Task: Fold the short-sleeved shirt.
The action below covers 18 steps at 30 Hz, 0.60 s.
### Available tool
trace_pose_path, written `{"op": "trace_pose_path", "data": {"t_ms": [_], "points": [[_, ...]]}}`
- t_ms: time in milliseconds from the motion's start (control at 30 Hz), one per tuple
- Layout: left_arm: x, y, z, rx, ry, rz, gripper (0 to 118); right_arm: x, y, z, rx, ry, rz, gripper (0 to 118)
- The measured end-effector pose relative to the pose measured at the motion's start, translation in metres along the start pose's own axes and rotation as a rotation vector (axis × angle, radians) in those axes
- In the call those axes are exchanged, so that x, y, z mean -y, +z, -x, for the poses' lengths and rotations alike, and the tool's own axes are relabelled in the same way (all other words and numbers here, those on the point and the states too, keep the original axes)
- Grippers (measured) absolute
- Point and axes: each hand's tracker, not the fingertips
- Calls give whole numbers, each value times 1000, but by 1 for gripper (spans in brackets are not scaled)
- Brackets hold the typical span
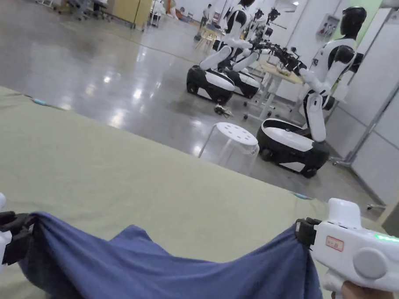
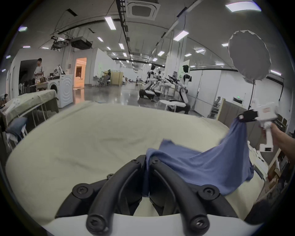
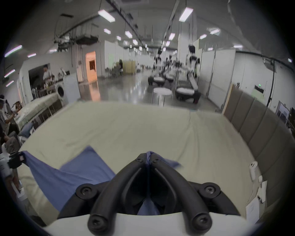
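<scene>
A blue short-sleeved shirt (image 1: 190,279) hangs stretched between my two grippers above the near part of a pale green bed (image 1: 104,165). My left gripper (image 1: 25,228) is shut on one top corner of the cloth at the lower left. On the other top corner, at the right, my right gripper (image 1: 303,230) is shut. The fabric sags in the middle, and one flap (image 1: 135,234) rests on the sheet. In the left gripper view the shirt (image 2: 199,164) runs from the closed jaws up to the far right gripper (image 2: 242,117). The right gripper view has blue cloth (image 3: 71,178) pinched between its closed jaws.
The bed sheet (image 3: 127,127) spreads wide beyond the shirt. A padded headboard (image 3: 258,127) borders its right side. Past the far edge stand a white stool (image 1: 235,135) and several humanoid robots (image 1: 318,93) on a glossy floor. A second table (image 2: 32,100) and a washing machine (image 2: 63,91) stand far left.
</scene>
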Motion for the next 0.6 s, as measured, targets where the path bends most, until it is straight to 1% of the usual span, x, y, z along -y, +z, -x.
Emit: {"op": "trace_pose_path", "data": {"t_ms": [67, 100, 167, 233, 367, 500, 600], "points": [[-40, -6, -11, 9, 22, -47, 5, -30, 25, -7, 14, -13, -87, 3], [-63, -10, -18, 3, 6, -67, 5, -46, 37, -12, 13, -17, -123, 3], [-105, -16, -27, -14, -29, -124, 5, -79, 54, -20, 41, -4, -168, 3], [-151, -23, -40, -30, -63, -161, 5, -110, 70, -29, 59, -9, -225, 3], [-239, -38, -56, -67, -54, -229, 5, -169, 99, -44, 116, -35, -335, 3], [-308, -50, -66, -130, -78, -279, 5, -224, 111, -59, 129, -63, -402, 3], [-344, -54, -67, -178, -94, -321, 5, -253, 115, -66, 103, -81, -494, 3]]}}
